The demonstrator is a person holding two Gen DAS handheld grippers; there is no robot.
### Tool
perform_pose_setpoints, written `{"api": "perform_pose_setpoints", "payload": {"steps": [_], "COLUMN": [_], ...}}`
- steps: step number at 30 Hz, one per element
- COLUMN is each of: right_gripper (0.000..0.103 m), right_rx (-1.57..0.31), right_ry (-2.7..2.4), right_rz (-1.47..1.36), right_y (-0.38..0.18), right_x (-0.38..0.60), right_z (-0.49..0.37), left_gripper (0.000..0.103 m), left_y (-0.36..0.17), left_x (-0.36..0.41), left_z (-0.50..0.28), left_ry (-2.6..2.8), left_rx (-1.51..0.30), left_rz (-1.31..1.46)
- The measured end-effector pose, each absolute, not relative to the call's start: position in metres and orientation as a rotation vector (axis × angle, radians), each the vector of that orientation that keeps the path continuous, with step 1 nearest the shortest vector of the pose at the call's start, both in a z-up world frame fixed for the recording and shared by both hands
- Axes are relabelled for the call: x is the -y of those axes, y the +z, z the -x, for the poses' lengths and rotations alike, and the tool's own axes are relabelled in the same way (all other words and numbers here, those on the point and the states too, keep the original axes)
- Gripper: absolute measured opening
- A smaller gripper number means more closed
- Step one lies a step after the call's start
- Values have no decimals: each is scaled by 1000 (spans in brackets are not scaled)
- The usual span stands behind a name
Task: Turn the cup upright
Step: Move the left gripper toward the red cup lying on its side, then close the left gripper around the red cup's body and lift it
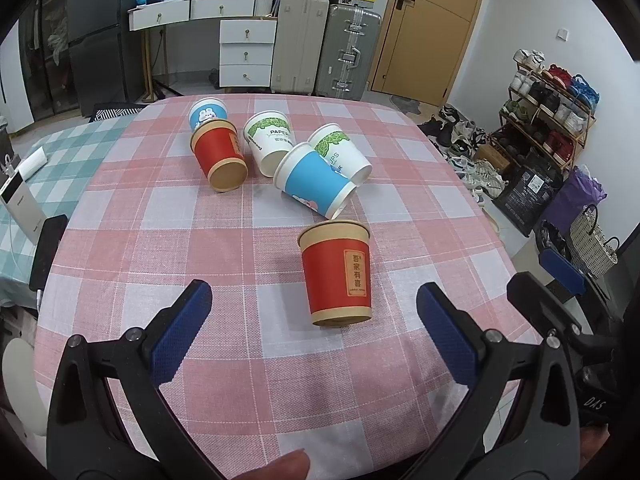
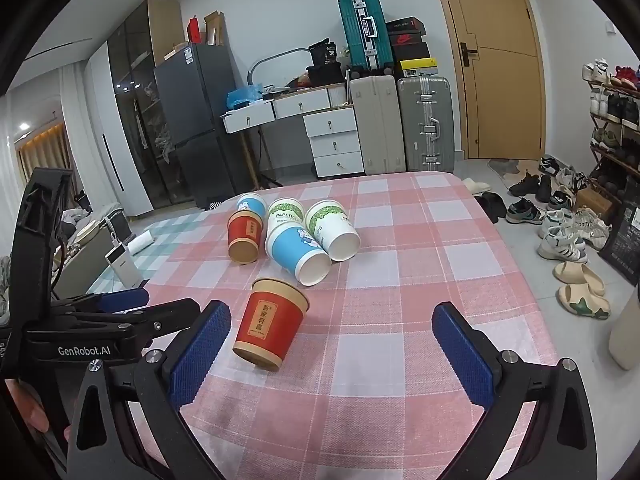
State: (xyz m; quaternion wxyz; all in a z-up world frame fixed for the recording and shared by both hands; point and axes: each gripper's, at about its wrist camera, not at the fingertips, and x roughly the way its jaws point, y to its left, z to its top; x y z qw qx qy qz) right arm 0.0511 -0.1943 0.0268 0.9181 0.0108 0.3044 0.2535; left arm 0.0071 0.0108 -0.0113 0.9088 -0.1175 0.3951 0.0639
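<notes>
A red paper cup with a kraft rim (image 1: 336, 274) (image 2: 272, 322) stands upright on the pink checked tablecloth (image 1: 240, 240), nearest to me. Behind it several cups lie on their sides: a second red one (image 1: 219, 156) (image 2: 244, 236), a blue one (image 1: 316, 180) (image 2: 296, 254), two white ones with green leaves (image 1: 270, 142) (image 1: 344, 156), and a small blue one (image 1: 207, 111) at the back. My left gripper (image 1: 314, 308) is open and empty, just short of the upright cup. My right gripper (image 2: 332, 328) is open and empty, with the upright cup near its left finger.
The table drops off at the right edge toward a floor strewn with shoes (image 2: 564, 240) and a shoe rack (image 1: 548, 120). A green checked surface with a white power bank (image 1: 18, 200) lies left. Suitcases (image 1: 328, 52) and drawers (image 1: 246, 56) stand beyond the far edge.
</notes>
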Motion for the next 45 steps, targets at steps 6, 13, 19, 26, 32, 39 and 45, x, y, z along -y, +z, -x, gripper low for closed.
{"api": "perform_pose_setpoints", "payload": {"steps": [6,13,19,26,32,39,45], "right_gripper": [103,103,103,103,103,103,103], "right_rx": [-627,-628,-629,-630,-636,-655,-685], "right_ry": [520,522,519,517,507,495,471], "right_rz": [-22,-23,-23,-23,-34,-53,-87], "right_y": [30,31,32,32,29,17,1], "right_x": [192,193,192,192,196,205,218], "right_z": [-55,-55,-55,-55,-60,-72,-90], "left_gripper": [102,102,102,102,102,102,102], "left_y": [-12,-11,-11,-11,-15,-30,-53], "left_x": [-9,-6,-6,-7,-8,-8,-2], "left_z": [-8,-8,-7,-7,-13,-37,-74], "left_ry": [123,117,120,120,115,106,68], "left_rx": [-823,-823,-823,-825,-846,-901,-984], "left_rz": [243,237,236,237,235,235,224]}}
